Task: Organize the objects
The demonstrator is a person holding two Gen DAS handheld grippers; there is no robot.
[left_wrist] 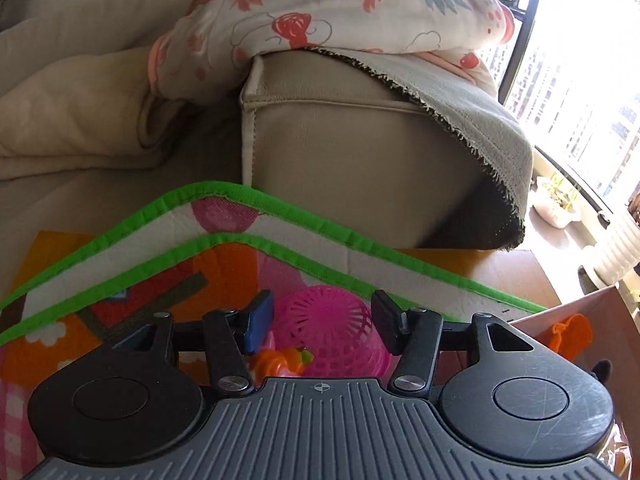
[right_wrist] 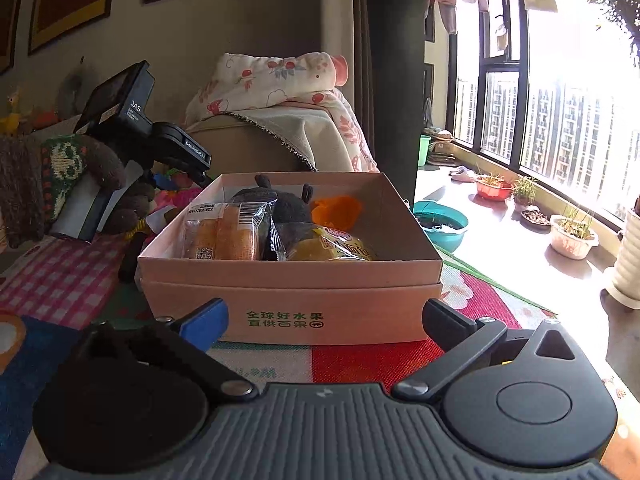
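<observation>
In the left wrist view my left gripper (left_wrist: 320,322) has its fingers on either side of a pink plastic mesh basket toy (left_wrist: 328,330), with a small orange and green toy piece (left_wrist: 280,362) just below it; the fingers sit close to the basket but I cannot tell if they press on it. In the right wrist view my right gripper (right_wrist: 326,320) is open and empty, just in front of a pink cardboard box (right_wrist: 296,308). The box holds wrapped snack packs (right_wrist: 224,232), a dark plush toy (right_wrist: 288,204), an orange thing (right_wrist: 336,208) and a yellow packet (right_wrist: 332,248).
A colourful play mat with green edging (left_wrist: 280,208) lies on the floor against a beige sofa arm (left_wrist: 360,140) draped with a floral blanket (left_wrist: 320,12). Plant pots (right_wrist: 572,236) and a teal basin (right_wrist: 444,224) stand by the window. The left gripper's body (right_wrist: 140,132) shows left of the box.
</observation>
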